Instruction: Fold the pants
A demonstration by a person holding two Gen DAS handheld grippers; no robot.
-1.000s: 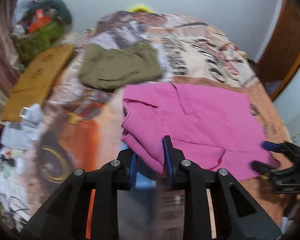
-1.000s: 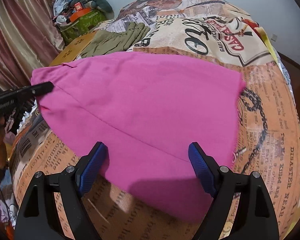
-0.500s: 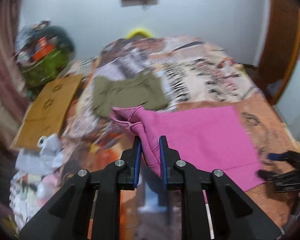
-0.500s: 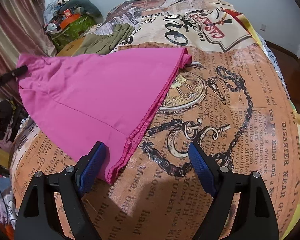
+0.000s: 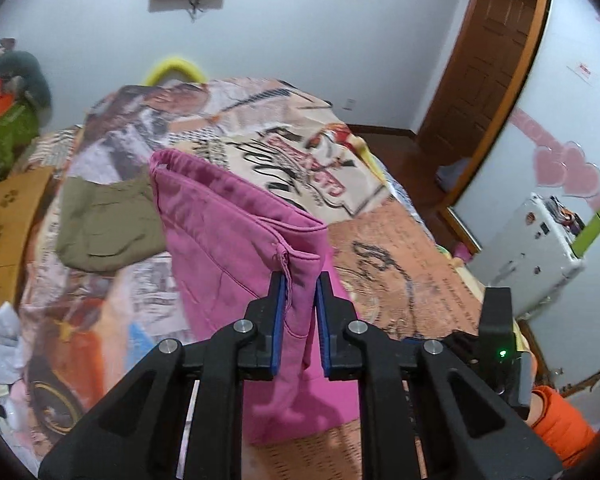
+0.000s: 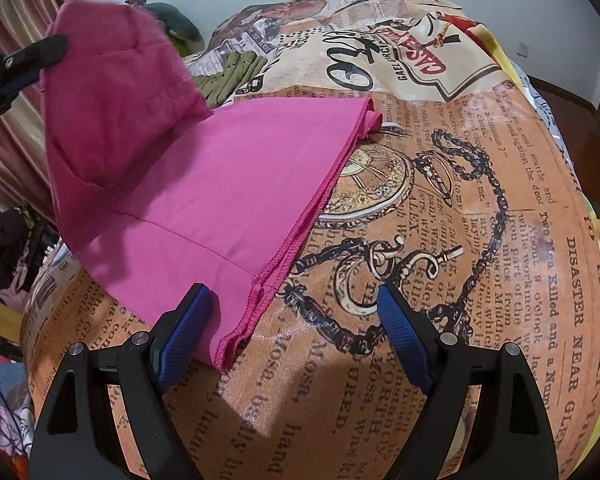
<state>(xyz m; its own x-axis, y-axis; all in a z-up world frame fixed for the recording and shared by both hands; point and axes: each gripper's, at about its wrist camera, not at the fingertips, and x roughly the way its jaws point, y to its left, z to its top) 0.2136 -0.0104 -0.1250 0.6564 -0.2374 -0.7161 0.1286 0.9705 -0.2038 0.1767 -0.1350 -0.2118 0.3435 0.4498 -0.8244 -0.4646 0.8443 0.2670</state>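
Left gripper clamped on waistband corner of pink pants, jaws just been closing on fabric, that end lifted off bed. Rest of pants lying flat on newspaper-print bedspread, hem end nearest right gripper. Right gripper wide, nothing pinched, left finger just over hem edge. Olive pants folded further back. Orange sleeve at lower right.

The left gripper pinches pink cloth, its jaws having just been closing. The right gripper gapes wide, holding nothing.
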